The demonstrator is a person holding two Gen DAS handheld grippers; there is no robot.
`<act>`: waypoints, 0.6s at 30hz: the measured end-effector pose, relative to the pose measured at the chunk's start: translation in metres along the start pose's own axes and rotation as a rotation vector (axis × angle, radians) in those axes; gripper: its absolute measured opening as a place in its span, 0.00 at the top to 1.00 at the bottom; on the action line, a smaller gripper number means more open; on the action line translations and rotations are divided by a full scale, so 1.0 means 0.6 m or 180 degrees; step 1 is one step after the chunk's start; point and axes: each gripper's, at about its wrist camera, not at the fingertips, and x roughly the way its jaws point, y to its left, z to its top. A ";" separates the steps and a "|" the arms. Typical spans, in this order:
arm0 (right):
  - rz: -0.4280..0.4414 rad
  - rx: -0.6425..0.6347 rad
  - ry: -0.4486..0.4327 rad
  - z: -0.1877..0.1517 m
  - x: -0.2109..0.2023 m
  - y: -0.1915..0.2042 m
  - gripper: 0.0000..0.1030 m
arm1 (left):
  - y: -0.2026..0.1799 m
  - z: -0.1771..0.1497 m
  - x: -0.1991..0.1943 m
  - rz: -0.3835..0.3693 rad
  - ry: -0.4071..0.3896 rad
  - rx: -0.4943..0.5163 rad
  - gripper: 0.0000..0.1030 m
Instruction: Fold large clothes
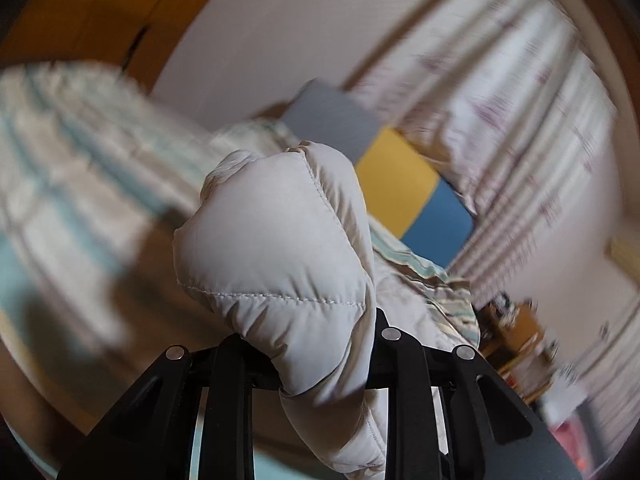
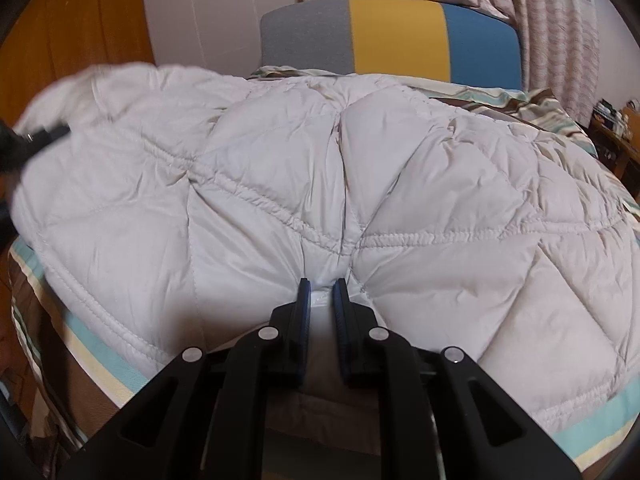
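White quilted jacket [image 2: 320,184] spread over a striped bedcover [image 2: 100,360], filling the middle of the right wrist view. Right gripper [image 2: 320,292] at lower centre, fingers nearly pressed together, pinching a small tuck of the jacket's near edge between the blue pads [image 2: 304,304]. Only this view shows the garment's full spread, diamond stitching, gathered seams, plus the left gripper [image 2: 40,136] as a dark blurred shape at the far left edge against a lifted corner of the fabric. Left wrist view is close-up: a puffy wad of the jacket [image 1: 276,240] bulges up centre frame out of the left gripper [image 1: 312,364], which is clamped on it; fingertips buried under the fabric. Background there is motion-blurred and tilted. Both views catch the grey-yellow-blue headboard [image 2: 396,36] and patterned curtains [image 2: 560,20] behind; left wrist view alone shows cluttered wooden furniture [image 1: 516,344] at lower right.
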 end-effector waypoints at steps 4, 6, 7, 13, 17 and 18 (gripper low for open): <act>0.0007 0.0176 -0.0198 0.003 -0.048 -0.019 0.51 | -0.089 0.002 -0.017 -0.0083 -0.0212 0.0681 0.77; -0.0153 0.0211 -0.0337 0.001 -0.079 -0.039 0.53 | -0.115 -0.002 -0.018 -0.0100 -0.0254 0.0873 0.77; -0.0272 0.0209 -0.0363 -0.001 -0.091 -0.046 0.53 | -0.131 -0.006 -0.018 -0.0088 -0.0279 0.0989 0.77; -0.0875 0.0543 -0.0533 -0.023 -0.160 -0.135 0.53 | -0.176 -0.026 -0.012 -0.0026 -0.0302 0.1352 0.77; -0.1308 0.0785 -0.0467 -0.047 -0.186 -0.200 0.53 | -0.202 -0.033 -0.004 0.0001 -0.0297 0.1517 0.77; -0.1372 0.0858 -0.0457 -0.053 -0.189 -0.212 0.53 | -0.207 -0.036 -0.005 -0.0002 -0.0296 0.1542 0.77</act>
